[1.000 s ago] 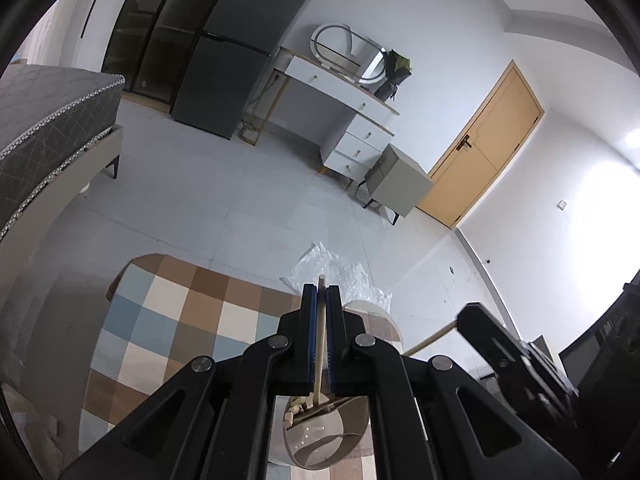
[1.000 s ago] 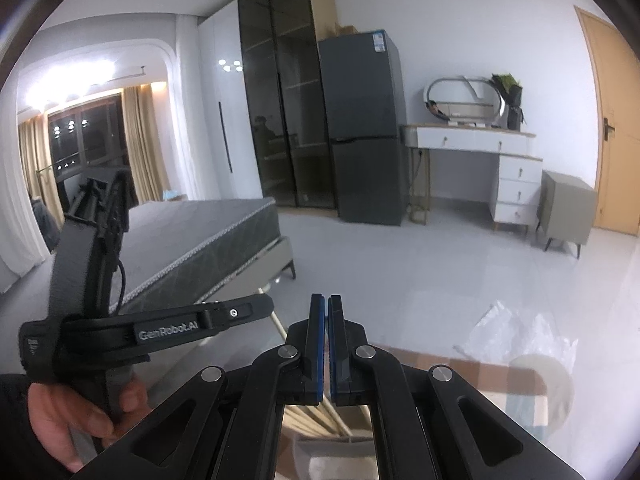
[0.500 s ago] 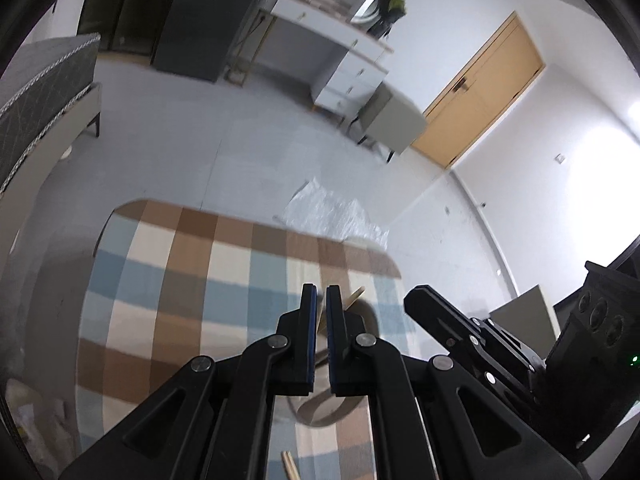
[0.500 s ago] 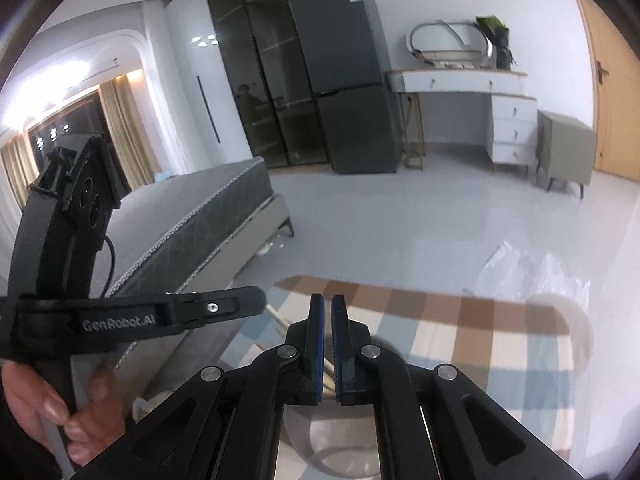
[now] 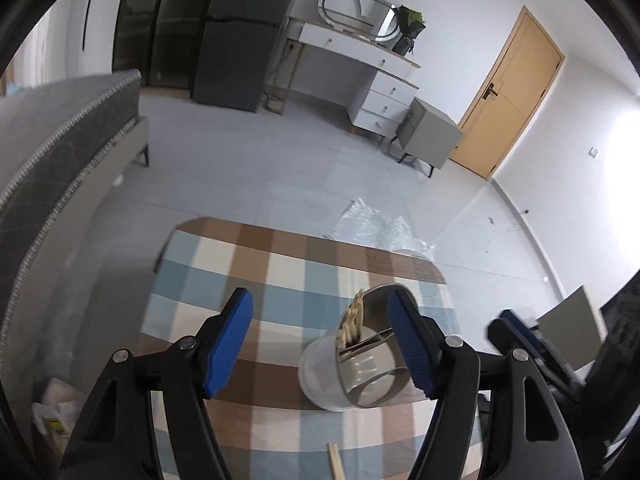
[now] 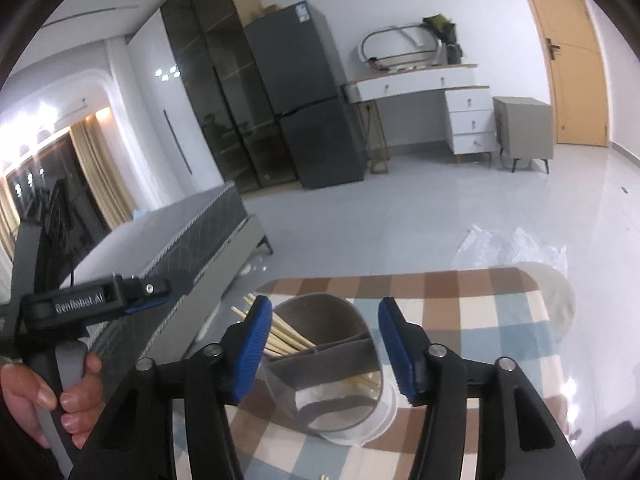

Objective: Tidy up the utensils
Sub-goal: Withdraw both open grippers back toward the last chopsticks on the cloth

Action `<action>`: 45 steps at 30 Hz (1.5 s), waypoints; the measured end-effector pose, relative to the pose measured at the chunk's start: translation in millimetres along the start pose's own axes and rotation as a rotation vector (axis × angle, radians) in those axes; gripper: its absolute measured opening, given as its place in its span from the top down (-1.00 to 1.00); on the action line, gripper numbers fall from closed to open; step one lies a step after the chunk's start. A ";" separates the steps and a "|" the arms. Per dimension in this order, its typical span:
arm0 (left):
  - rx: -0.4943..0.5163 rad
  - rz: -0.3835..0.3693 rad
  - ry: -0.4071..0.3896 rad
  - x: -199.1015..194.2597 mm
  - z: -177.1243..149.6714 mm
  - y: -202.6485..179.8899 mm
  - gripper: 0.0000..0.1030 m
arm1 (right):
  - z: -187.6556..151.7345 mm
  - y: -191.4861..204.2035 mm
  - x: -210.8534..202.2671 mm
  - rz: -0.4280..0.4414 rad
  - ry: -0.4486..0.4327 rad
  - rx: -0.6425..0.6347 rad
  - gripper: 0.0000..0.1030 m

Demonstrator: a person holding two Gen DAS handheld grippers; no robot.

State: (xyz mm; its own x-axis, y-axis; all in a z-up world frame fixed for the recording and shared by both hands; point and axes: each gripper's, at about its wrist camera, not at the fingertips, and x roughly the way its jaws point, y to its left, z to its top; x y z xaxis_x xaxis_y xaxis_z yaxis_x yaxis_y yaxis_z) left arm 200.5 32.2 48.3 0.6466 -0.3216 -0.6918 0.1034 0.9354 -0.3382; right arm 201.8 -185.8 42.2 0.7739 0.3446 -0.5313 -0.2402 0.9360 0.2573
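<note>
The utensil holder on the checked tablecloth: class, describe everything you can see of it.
The utensil holder is a round, grey-walled cup with a pale outside, standing upright on the checked tablecloth. A divider splits its inside into compartments; wooden chopsticks lean in one, tips poking over the rim. No gripper touches it.

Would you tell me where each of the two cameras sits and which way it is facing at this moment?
Left wrist: on the left gripper, angled down at the utensil holder on the checked table; both fingers show, jaws opening, nothing between the pads.
Right wrist: on the right gripper, above the same holder; its jaws are opening; the person's hand grips the other gripper at left.
Shared: holder, chopsticks, table, fridge, desk, door.
</note>
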 end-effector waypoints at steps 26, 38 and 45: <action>0.170 0.144 -0.225 -84.0 -63.4 -33.1 -0.65 | -56.6 32.7 -127.2 -0.011 -0.218 -0.016 -1.00; 0.127 0.092 -0.242 -82.6 -108.9 -15.6 -0.65 | -106.9 35.3 -133.6 -0.012 -0.178 -0.016 -1.00; 0.183 0.102 -0.212 -65.2 -138.2 -18.0 -0.65 | -128.8 41.5 -122.8 -0.060 -0.103 -0.077 -1.00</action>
State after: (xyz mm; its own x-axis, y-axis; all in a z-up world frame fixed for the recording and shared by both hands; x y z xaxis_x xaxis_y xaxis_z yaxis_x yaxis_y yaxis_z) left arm 52.1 16.0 11.4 0.8021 -0.2047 -0.5610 0.1517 0.9784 -0.1401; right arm 21.4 -180.0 14.1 0.8436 0.2819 -0.4570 -0.2323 0.9589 0.1627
